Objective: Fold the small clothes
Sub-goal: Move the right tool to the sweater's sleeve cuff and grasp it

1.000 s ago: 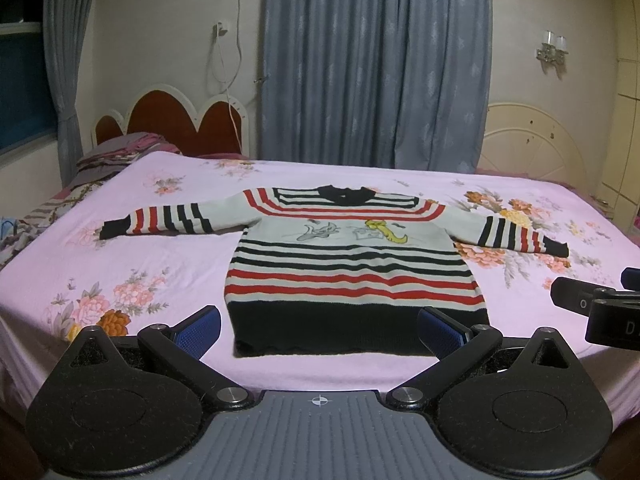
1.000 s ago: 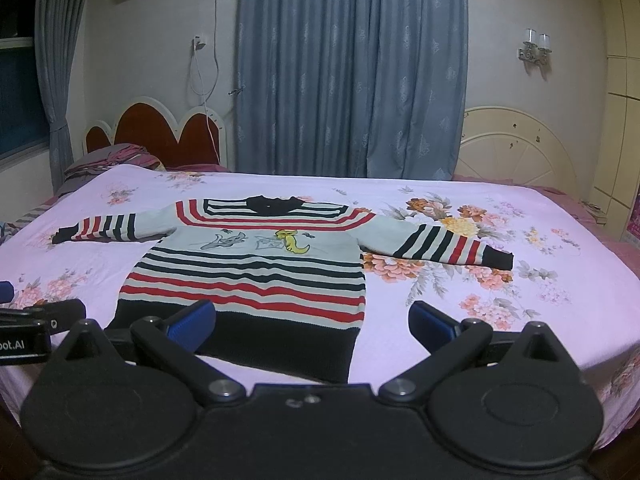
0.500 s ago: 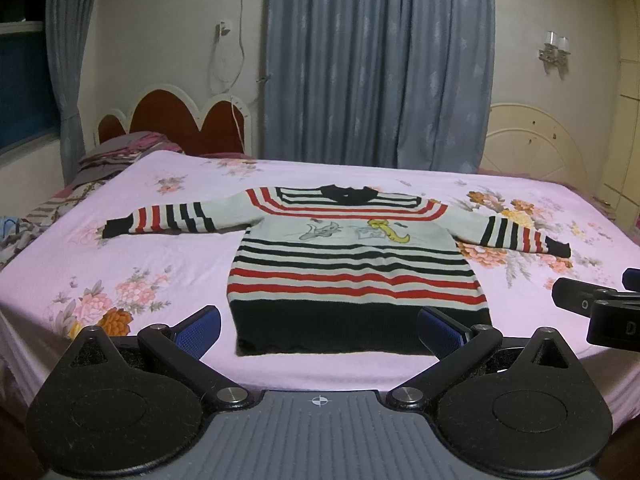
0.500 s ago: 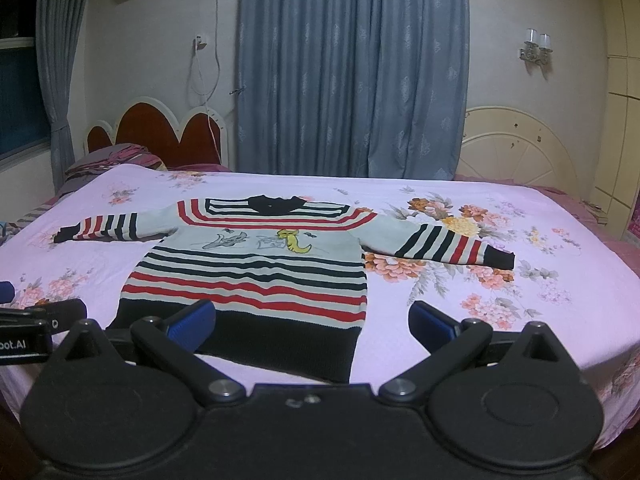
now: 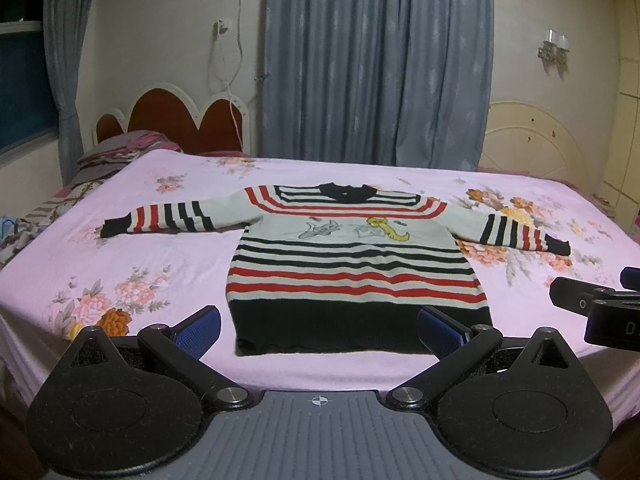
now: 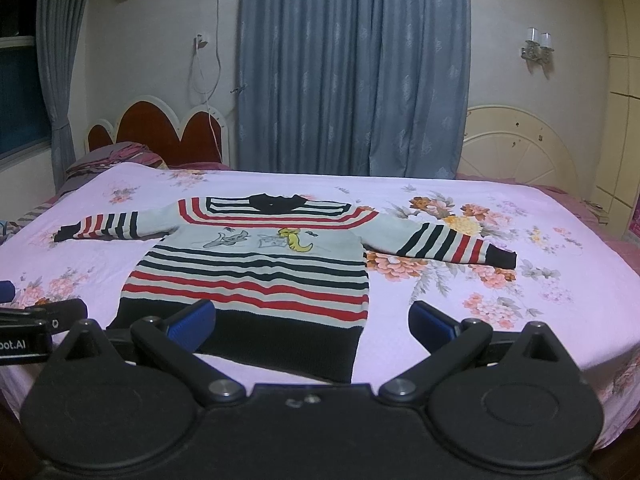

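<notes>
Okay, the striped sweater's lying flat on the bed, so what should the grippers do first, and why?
Probably bring the open left gripper forward to the left sleeve cuff. The striped knit sweater lies spread flat on the pink floral bedsheet, sleeves out, nothing folded, and both the left and right gripper are open and empty.

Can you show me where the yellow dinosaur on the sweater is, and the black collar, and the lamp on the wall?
yellow dinosaur [image 6: 297,238], right wrist view, on its body.
black collar [image 5: 347,192], left wrist view, on the middle of the neckband.
wall lamp [image 6: 537,47], right wrist view, on its two glass shades.
</notes>
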